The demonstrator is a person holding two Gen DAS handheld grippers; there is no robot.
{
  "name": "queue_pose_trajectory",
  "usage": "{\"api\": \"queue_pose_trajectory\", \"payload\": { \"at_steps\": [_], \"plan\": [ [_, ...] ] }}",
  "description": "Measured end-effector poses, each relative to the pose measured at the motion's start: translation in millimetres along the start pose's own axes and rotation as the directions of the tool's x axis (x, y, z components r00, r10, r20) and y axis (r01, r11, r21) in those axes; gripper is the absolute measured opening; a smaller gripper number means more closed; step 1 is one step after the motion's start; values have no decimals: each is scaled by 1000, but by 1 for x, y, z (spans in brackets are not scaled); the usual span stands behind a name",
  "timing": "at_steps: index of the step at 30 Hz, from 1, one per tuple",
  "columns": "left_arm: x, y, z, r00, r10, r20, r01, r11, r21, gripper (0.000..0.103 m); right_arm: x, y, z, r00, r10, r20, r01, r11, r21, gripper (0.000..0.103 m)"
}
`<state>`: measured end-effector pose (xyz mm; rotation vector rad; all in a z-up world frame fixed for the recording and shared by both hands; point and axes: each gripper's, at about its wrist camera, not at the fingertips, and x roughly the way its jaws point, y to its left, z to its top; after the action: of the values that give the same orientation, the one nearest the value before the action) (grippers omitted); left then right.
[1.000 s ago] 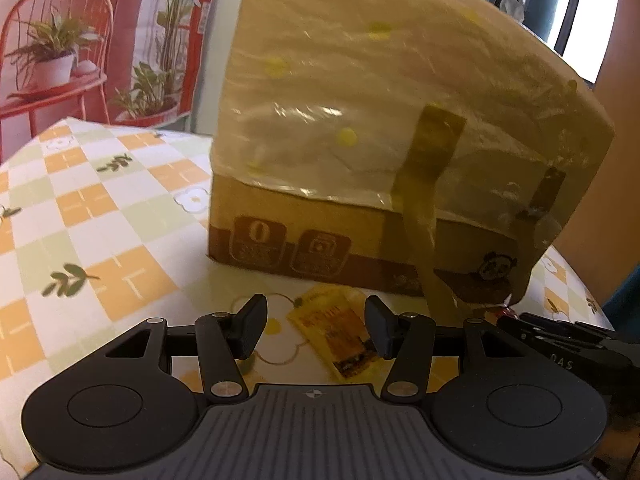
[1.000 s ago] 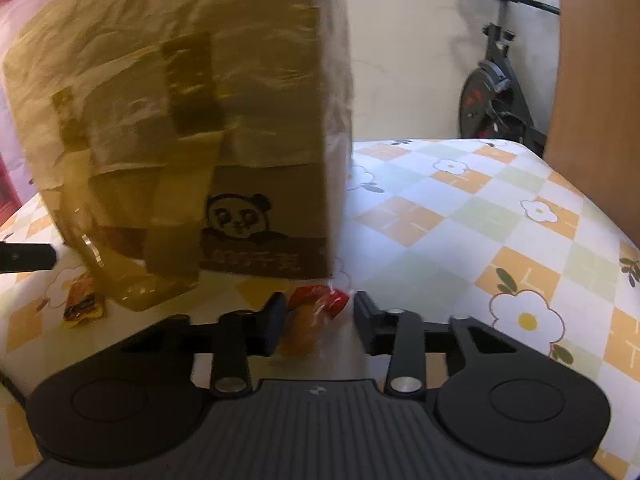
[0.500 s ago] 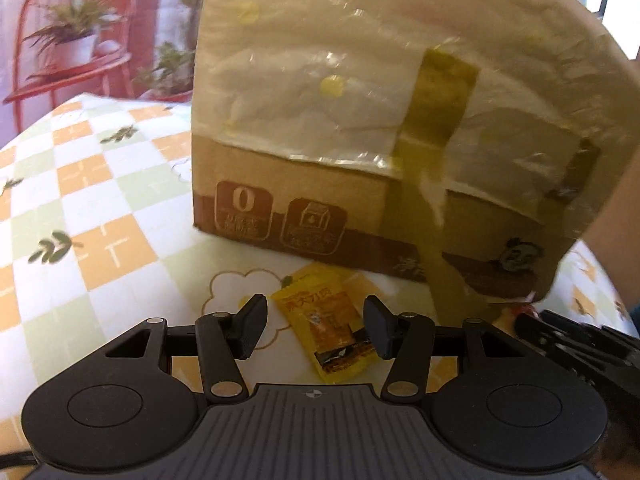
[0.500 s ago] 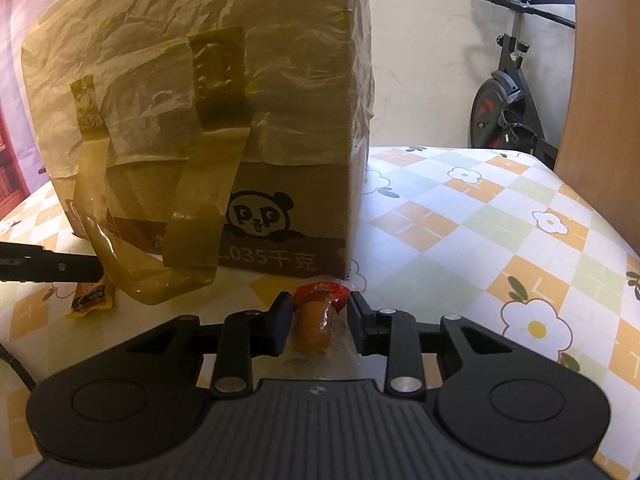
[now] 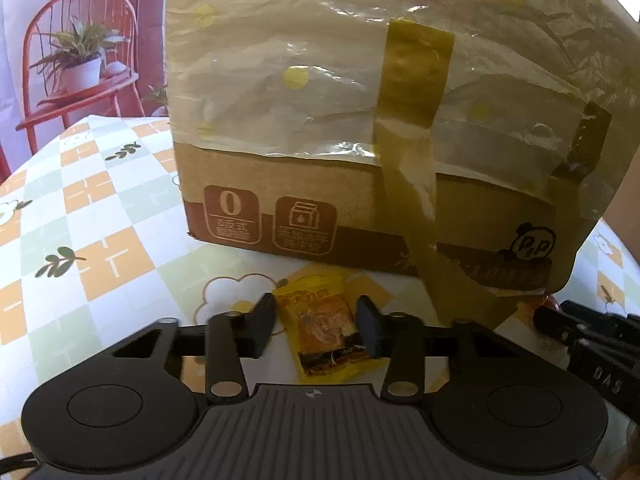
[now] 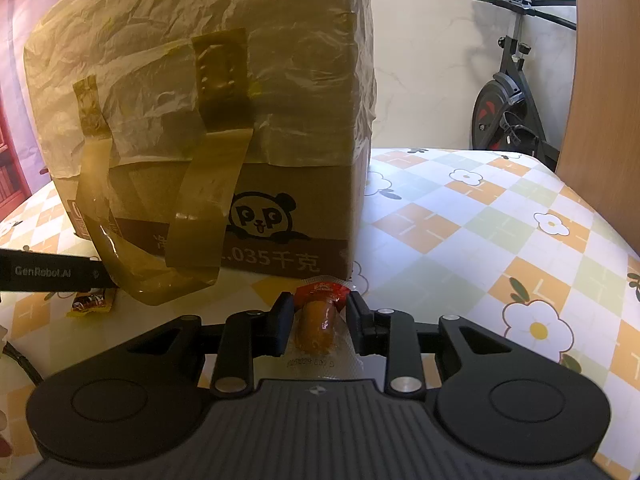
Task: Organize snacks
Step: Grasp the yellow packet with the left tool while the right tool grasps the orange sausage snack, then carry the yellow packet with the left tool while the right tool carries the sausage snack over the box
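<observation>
Left gripper (image 5: 316, 320) jaws just closing around yellow snack packet (image 5: 326, 330) lying on table (image 5: 100, 264) before cardboard box (image 5: 360, 120); grip not certain. Right gripper (image 6: 318, 322) clamped on sausage snack (image 6: 318, 326), low by box corner.

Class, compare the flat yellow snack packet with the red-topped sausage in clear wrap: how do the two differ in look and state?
The flat yellow snack packet is a printed foil pouch; the red-topped sausage in clear wrap is rounded and see-through. The packet lies between the left gripper, whose fingers have just been closing, still a little apart from it; the sausage is pinched by the right gripper. Both lie before the cardboard box.
</observation>
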<state>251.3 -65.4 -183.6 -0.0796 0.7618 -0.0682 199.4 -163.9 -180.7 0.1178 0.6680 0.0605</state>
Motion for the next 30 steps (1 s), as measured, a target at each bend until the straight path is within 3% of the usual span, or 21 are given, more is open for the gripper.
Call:
{"api": "queue_pose_trajectory", "payload": {
  "at_steps": [2,11,22,30],
  "plan": [
    [-3,6,-3,999,-36,2,36,999,-6,36,0,-1,0,1000,4,0,-4,1000,3,31],
    [-31,22,-24,996,-93,17,93,995,-39,34,-2,-7,-1,999,31,20,-32,999,24,25],
    [-53,34,-26,988,-128,88,134,989,-62,34,-10,-6,-2,997,61,44,-62,998,12,21],
    [-66,40,-28,982,-150,113,160,984,-81,34,-39,-2,-9,995,69,65,-70,998,6,21]
  ]
}}
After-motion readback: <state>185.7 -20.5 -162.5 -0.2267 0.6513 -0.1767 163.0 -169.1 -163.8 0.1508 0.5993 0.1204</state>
